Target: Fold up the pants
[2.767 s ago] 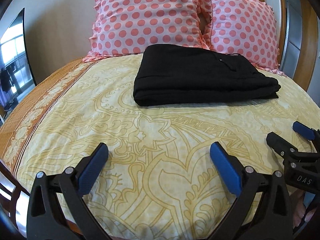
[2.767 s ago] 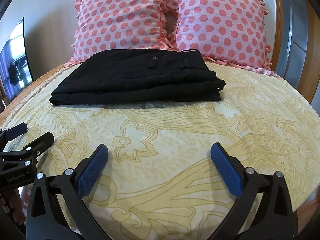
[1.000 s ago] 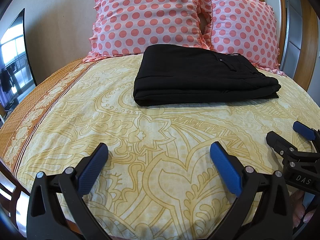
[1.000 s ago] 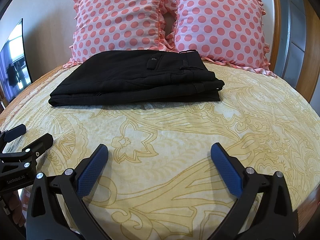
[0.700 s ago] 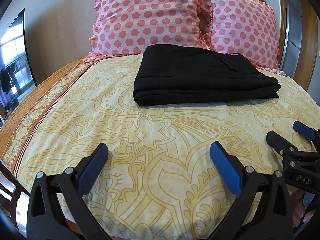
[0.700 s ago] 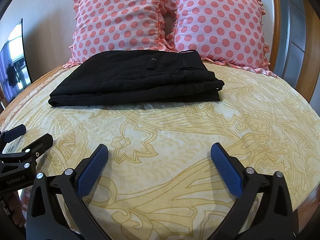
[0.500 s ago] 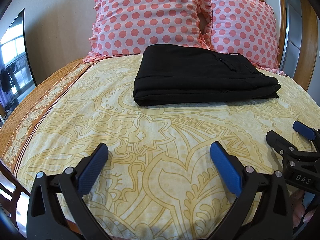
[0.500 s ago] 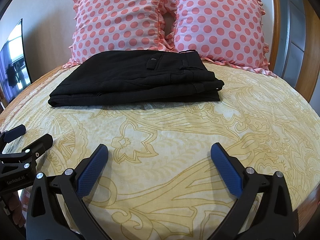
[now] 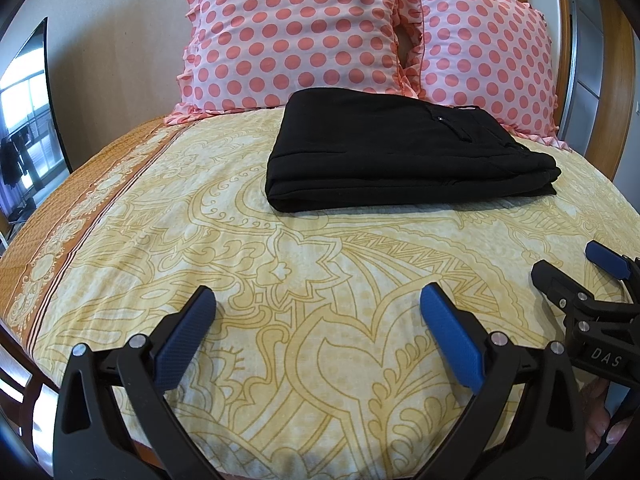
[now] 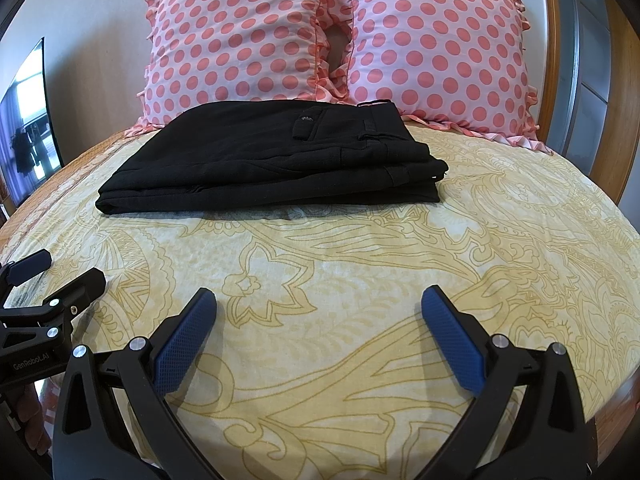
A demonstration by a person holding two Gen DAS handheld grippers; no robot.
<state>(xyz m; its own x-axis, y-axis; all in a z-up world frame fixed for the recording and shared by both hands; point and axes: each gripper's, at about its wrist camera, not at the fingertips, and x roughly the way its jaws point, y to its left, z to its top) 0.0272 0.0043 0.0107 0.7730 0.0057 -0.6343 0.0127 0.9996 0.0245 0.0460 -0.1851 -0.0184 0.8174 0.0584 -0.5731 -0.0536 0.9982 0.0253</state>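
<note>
Underneath both grippers spreads the bed [image 9: 168, 216], its cover a pale yellow cloth with golden leaf and flower outlines and an orange patterned border running along the side to the left of the left gripper [image 9: 318, 316]. Well ahead of the grippers, at the far end of the bed, two pink pillows with coral dots stand upright side by side: the left pillow [image 10: 236, 36] and the right pillow [image 10: 436, 44], both edged with frills. Just in front of them lie the black pants [image 10: 268, 164], folded into a flat stack of layers on the cover, with a pocket flap and the waistband on top toward the right end. The pants sit ahead of both grippers and well apart from them; neither gripper touches the cloth. Far off to the left of the grippers a dark screen [image 9: 28, 120] leans at the wall, with a bright window reflected in it.

The left gripper hovers low over the near part of the cover with its blue-padded fingers [image 9: 184, 336] spread wide and nothing between them. The right gripper [image 10: 318, 316] is likewise spread wide and empty, just beside the left one; each shows at the edge of the other's view.
</note>
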